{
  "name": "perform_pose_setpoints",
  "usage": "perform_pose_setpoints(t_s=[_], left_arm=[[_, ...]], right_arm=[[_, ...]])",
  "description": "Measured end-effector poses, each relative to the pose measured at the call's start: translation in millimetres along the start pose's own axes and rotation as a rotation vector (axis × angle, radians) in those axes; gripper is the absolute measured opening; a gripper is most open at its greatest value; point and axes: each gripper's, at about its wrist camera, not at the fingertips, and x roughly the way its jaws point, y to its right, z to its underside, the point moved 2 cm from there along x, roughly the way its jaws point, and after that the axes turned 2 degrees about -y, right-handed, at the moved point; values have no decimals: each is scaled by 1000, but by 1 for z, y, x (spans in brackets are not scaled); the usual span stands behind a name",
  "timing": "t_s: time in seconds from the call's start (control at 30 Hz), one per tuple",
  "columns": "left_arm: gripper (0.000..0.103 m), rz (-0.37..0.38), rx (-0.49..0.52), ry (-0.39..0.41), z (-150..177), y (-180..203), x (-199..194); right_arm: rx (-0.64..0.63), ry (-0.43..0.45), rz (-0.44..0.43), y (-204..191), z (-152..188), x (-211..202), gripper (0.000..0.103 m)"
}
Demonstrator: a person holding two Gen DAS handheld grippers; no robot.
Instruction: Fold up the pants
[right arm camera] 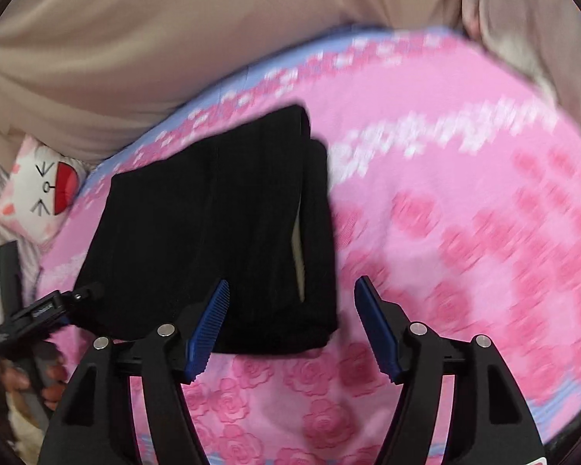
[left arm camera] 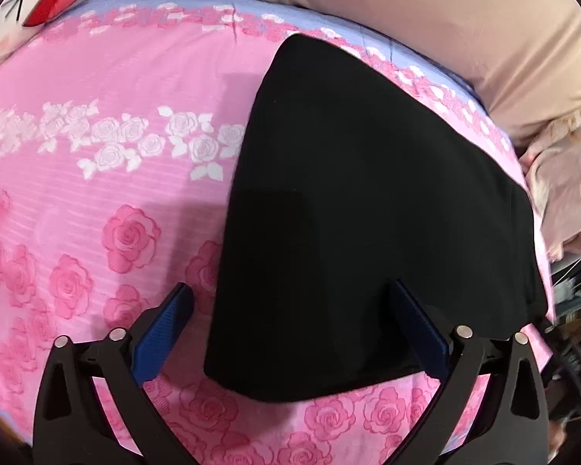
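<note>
Jaws: both grippers stand apart, clamped on nothing; left gripper (left arm camera: 290, 329) straddles the near edge of the pants (left arm camera: 368, 213) without pressing, right gripper (right arm camera: 290, 325) hangs wide just above their near corner
Pants: black, lying folded into a compact layered slab on the pink rose bedspread (left arm camera: 116, 155), near its far blue border
Progress: folding looks largely done; at most a last fold or some tidying seems left
Pose: both grippers tilt steeply down toward the bed, side by side over the near edge
Background: cartoon pillow (right arm camera: 42, 190) at the bed's corner
</note>
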Motion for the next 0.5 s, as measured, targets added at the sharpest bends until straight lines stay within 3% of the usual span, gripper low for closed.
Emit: perform_pose_setpoints(t_s=[0.13,0.17,0.2,0.27,0.33,0.4,0.5], left_arm=[[98,38,36,26,-3,7,9],[91,59,41,38,-4,8,11],[60,85,61,56,-5,11,12],[31,156,77,47,-11,15,7],[26,149,103,66,-18,16,-8],[24,152,117,97,-20,13,-31],[25,162,125,99,-13,3,-65]], right_arm=[[76,-1,-95,5,-1,12,69],[76,14,-99,4,-2,13,63],[70,13,-109,3,-3,14,49],[58,24,-134,-5,-8,5,36],[13,48,-151,-17,-13,-11,33],[-8,61,-229,-31,-15,-32,32],[-63,45,-232,-42,-7,-48,34]])
